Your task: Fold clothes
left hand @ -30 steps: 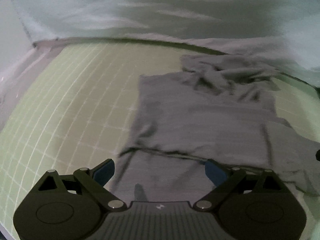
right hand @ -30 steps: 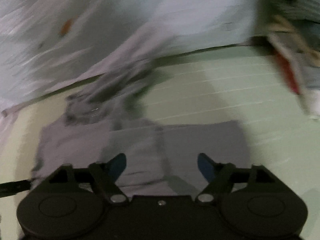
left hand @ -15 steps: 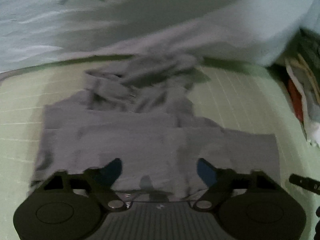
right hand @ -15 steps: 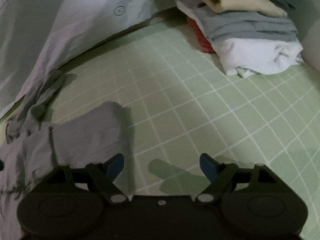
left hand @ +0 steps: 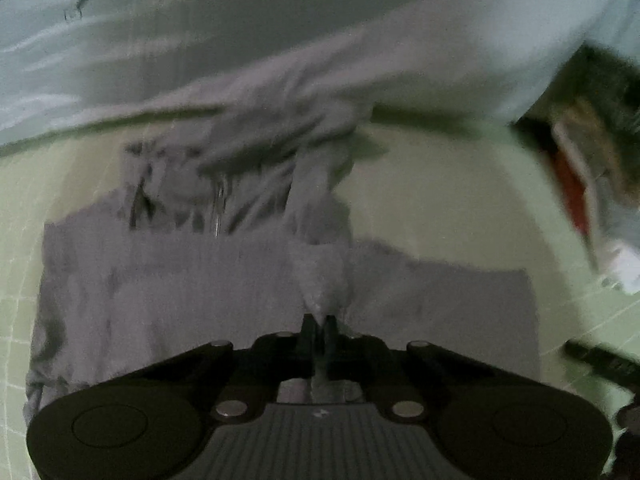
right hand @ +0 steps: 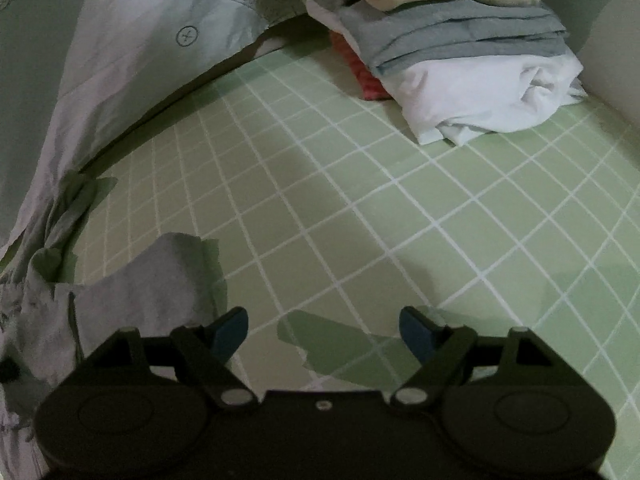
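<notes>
Our left gripper point(left hand: 319, 326) has its two black fingers drawn together, and a small peak of the grey garment point(left hand: 192, 280) is pinched between the tips; the jaws have just been closing onto that fold. We see the cloth rise in a little ridge straight from the fingertips and run away from us up the middle of the left wrist view. To either side of the pinch the garment lies flat on the green grid mat point(left hand: 448, 184), a broad panel to the left and another to the right, with a rumpled, creased section beyond them near the far edge of the mat. That view is smeared, so we cannot make out finer details of the fabric.

Our right gripper point(right hand: 322, 330) stands wide apart, blue pads point(right hand: 230, 330) clear of everything, with only bare mat and its own shadow between them. A corner of the same grey garment lies just beside its left finger, off to the lower left of that view, not between the jaws. Farther out, at the top right, a stack of folded clothes point(right hand: 460, 40) sits on the mat, well apart from the gripper. A pale sheet point(right hand: 132, 60) lies along the mat's far edge on the left.
</notes>
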The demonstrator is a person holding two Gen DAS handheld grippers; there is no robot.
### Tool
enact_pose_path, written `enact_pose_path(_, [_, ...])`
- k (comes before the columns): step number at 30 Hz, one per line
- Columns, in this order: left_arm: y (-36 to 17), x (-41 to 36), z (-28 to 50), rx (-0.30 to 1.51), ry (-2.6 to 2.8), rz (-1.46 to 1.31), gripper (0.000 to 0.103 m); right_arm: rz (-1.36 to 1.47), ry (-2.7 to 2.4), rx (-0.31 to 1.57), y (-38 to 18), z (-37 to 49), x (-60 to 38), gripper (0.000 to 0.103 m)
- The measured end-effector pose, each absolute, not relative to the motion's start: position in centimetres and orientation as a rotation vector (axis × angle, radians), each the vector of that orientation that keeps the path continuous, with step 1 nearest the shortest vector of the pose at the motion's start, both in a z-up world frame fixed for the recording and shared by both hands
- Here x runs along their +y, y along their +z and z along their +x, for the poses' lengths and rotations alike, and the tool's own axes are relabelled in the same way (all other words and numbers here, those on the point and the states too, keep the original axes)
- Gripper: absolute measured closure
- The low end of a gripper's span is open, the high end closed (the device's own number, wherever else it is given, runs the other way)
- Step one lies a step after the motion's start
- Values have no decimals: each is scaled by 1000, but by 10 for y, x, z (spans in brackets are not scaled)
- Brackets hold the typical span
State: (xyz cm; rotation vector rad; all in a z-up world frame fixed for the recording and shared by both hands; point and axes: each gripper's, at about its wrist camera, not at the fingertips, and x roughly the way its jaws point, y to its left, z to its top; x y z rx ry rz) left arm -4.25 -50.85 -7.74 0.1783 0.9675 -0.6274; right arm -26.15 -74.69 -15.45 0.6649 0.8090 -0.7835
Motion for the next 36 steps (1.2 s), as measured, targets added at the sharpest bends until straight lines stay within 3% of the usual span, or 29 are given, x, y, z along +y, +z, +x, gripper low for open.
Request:
enact_pose_path(12, [44, -362, 4, 653, -459, -91, 100, 508, -727, 866, -133, -238, -698, 20])
enact_pose_path(16, [20, -292, 37, 681, -248, -85, 99, 456, -707, 898, -129, -222, -676, 20])
enact_pose_path(21, [-57, -226, 74, 834, 3, -53, 94, 390, -670, 931, -125, -193, -644, 20])
enact_pose_path(28, [-109, -217, 74, 928, -106, -113, 58, 323, -610, 952, -120, -141, -602, 20])
enact_pose_path(34, [-132, -257, 70, 932, -303, -27, 41, 310, -573, 982, -124, -114, -574, 20])
enact_pose_path(36, [-141, -269, 71, 949, -326, 18, 40, 300, -566, 989, -125, -111, -568, 20])
